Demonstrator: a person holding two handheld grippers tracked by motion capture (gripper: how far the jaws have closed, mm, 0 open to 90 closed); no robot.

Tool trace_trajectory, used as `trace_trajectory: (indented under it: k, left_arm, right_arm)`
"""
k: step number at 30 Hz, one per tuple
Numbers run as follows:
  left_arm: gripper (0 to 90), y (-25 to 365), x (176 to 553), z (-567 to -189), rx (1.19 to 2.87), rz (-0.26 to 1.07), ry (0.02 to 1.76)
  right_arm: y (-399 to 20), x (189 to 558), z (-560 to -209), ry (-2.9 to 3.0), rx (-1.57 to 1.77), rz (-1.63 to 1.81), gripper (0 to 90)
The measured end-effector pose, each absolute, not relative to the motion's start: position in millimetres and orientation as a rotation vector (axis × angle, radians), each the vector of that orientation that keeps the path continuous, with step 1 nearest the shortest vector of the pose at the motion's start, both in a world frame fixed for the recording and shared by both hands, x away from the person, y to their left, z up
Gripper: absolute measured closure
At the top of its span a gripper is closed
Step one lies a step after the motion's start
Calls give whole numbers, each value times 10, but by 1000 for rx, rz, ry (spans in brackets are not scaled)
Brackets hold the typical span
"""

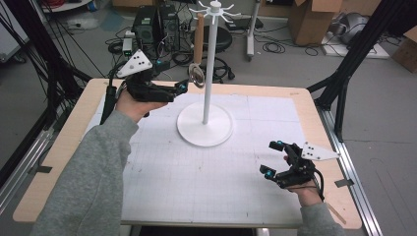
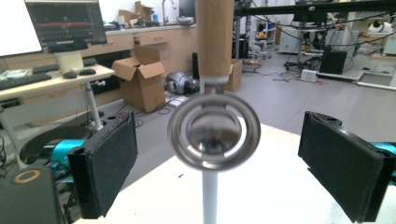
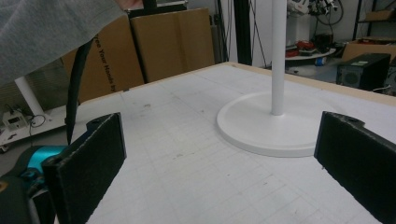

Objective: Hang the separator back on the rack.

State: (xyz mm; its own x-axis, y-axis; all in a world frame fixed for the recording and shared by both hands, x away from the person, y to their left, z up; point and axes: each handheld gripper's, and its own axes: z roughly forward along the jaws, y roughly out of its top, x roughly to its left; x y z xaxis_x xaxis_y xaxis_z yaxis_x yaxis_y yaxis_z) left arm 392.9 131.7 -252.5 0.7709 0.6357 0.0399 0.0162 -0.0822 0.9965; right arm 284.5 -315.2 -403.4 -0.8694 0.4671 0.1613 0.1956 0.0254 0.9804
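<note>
High view: the white rack (image 1: 205, 93) stands on its round base at the back centre of the counter (image 1: 64, 142), pole upright, hook arms at the top. A strainer (image 1: 197, 54) hangs from one arm, wooden handle up, metal ring at the bottom, long axis vertical, just left of the pole. The left gripper (image 1: 183, 86) sits level just left of the ring, jaws apart and clear of it. The right gripper (image 1: 273, 158) rests low near the front right corner, well apart from the rack, jaws apart with nothing between them; wide bare mat lies between the two hands. Left gripper view: strainer ring (image 2: 214, 131) hangs centred between the two black pads (image 2: 109, 163), free of both, face turned to the camera, handle rising out of the top edge; pole directly behind. Right gripper view: jaws wide, bare gridded mat ahead, rack base (image 3: 275, 123) further off, far counter edge beyond it.
</note>
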Motion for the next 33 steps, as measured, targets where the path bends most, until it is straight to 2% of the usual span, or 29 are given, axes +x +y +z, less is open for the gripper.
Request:
trace_trajectory:
  k: [4,10,15,33]
  left_arm:
    - [68,1365,3873,-2620,1590,522,553]
    - [60,1432,3781,-2754,1591,518,548]
    - [17,1472,3750,-2861,1603,478,567]
    - [17,1554,3543,-3163,1626,450,538]
  right_arm:
    - [-3152,2842,-4033,2098,690,1933,12]
    - [-3138,2849,-4040,2105,691,1930,12]
    - [-3148,2860,-4046,2107,700,1929,12]
    - [-3136,2871,-4065,2124,701,1910,12]
